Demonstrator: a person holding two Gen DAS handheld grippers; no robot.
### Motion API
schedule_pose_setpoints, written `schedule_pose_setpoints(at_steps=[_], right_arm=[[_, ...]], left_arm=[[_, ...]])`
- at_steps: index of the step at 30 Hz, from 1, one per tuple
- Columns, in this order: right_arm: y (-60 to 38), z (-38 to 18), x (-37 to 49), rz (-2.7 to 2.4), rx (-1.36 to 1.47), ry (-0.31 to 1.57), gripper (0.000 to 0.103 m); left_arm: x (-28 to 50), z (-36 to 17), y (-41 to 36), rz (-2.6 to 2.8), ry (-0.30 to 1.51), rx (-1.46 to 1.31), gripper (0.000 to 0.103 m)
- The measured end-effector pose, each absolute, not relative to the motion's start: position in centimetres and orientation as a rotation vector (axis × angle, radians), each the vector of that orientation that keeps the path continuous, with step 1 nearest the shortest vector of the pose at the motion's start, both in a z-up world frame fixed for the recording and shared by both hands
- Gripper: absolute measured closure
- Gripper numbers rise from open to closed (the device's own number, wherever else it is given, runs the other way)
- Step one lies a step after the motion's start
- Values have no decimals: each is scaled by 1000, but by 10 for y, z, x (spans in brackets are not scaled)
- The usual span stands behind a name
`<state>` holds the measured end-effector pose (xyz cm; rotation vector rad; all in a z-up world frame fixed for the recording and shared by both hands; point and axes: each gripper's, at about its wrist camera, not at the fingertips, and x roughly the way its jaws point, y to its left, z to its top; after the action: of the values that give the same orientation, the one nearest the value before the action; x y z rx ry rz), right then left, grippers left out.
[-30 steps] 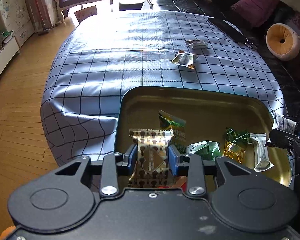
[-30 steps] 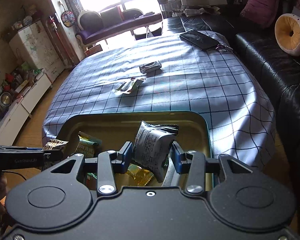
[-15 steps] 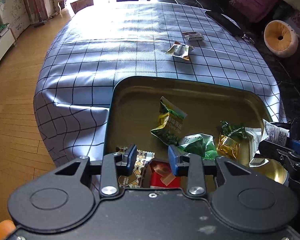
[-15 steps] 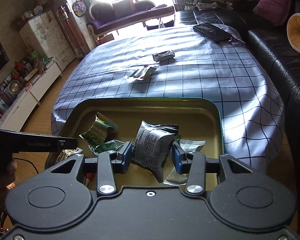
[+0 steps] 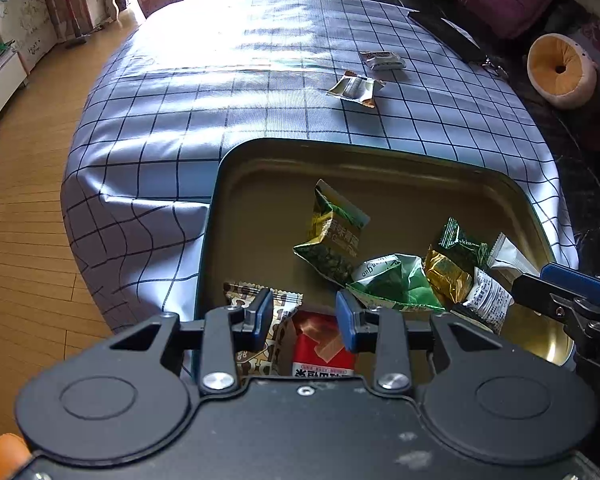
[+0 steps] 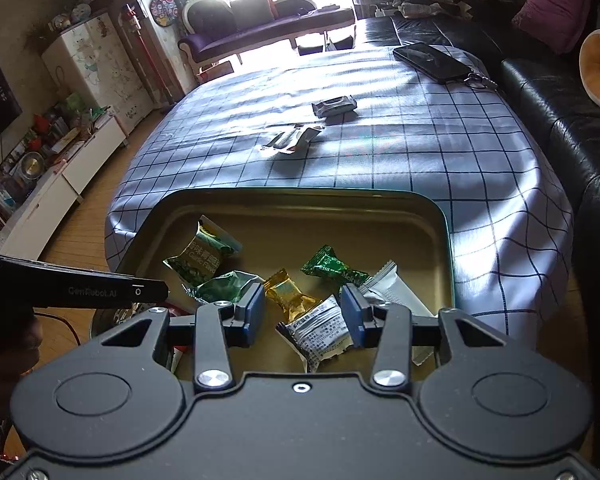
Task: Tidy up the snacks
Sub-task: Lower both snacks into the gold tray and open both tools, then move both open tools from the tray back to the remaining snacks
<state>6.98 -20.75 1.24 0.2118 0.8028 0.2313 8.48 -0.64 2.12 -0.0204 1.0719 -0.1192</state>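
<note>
here the left gripper (image 5: 303, 315) hangs over the near end of the gold tray (image 5: 260, 168), jaws apart and empty above a brown patterned packet (image 5: 278, 300). right gripper (image 6: 303, 314) also gapes, a white printed packet (image 6: 320, 332) loose between its pads. two snacks (image 5: 356, 87) remain on the checked tablecloth (image 5: 220, 100).

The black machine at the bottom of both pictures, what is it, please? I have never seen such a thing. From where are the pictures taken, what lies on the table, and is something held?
There is no robot here. A person holds a two-finger tool in each hand, and each has a wide-angle camera looking along its blue-padded fingers. One picture is from the left tool, the other from the right tool. On the checked tablecloth stands a gold tray of wrapped snacks. A pale packet and a dark packet lie outside it. Both tools are open and hold nothing. A white printed packet lies in the tray below the right one.
</note>
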Motion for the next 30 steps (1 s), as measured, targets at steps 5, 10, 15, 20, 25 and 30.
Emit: schedule_pose_setpoints(at_steps=[5,10,15,20,25,30], right_arm=[[-209,11,72,218,216,811,51],[-209,10,72,207,218,820,51],[-209,7,74,198,214,839,51],[-210,5,75,189,215,851,51],[-212,4,76,187,223,862,51],[-210,2,77,187,217,874,51]], left_arm=[[85,20,-6,-120,1078,-24,68],[86,18,-8,-128,1094,-25,68],[86,15,-9,-126,1106,-15,68],[88,14,-10,-122,1110,-17,68],[88,14,-11,-120,1117,-13,68],[90,13,-12,-119,1121,-9,67]])
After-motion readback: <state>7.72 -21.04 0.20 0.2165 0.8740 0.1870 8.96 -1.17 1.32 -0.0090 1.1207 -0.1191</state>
